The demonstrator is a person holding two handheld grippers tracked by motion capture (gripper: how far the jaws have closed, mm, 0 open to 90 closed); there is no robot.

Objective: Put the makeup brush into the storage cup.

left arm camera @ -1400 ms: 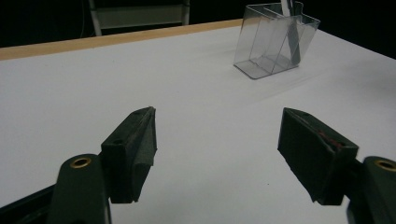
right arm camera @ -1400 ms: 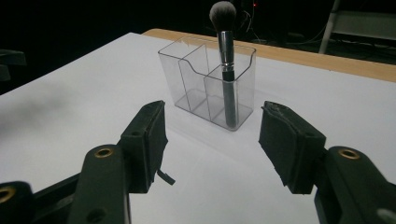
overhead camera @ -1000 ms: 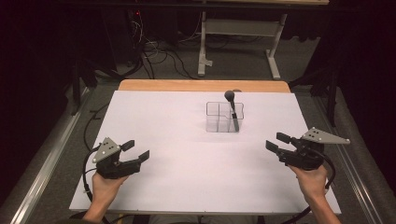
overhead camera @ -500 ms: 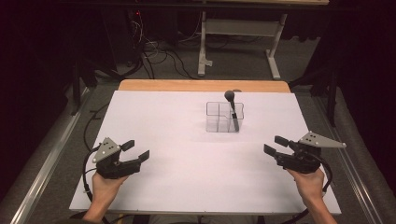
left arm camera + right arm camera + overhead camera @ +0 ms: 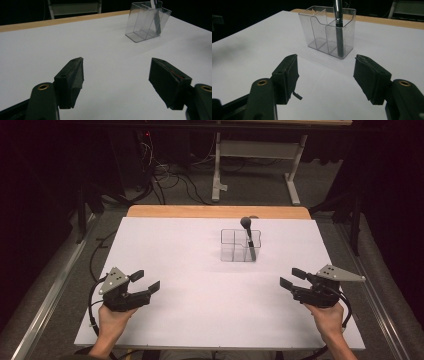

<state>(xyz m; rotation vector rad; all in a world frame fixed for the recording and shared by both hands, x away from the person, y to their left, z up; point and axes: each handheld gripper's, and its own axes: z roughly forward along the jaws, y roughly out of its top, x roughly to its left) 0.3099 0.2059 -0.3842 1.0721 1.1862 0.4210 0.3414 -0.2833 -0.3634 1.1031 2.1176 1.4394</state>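
A clear plastic organizer [image 5: 240, 245] with compartments stands at the far middle of the white table [image 5: 200, 270]. A dark brush-like tool [image 5: 248, 237] stands upright in its right-hand compartment, round head up. My left gripper [image 5: 145, 281] rests low at the near left, open and empty. At the near right, my right gripper [image 5: 294, 277] is likewise open with nothing between its jaws. From the left gripper view the organizer [image 5: 147, 21] is far ahead to the right. The right gripper view has the organizer [image 5: 328, 31] and the tool's handle [image 5: 339, 27] straight ahead, well beyond the jaws.
A wooden strip [image 5: 217, 212] edges the table's far side. Behind it on the floor are cables [image 5: 165, 175] and the white legs of a stand [image 5: 255, 155]. A metal rail [image 5: 55, 285] runs along the left side of the table.
My right gripper has drifted slightly down and toward the near right edge. The left gripper and the organizer have stayed put.
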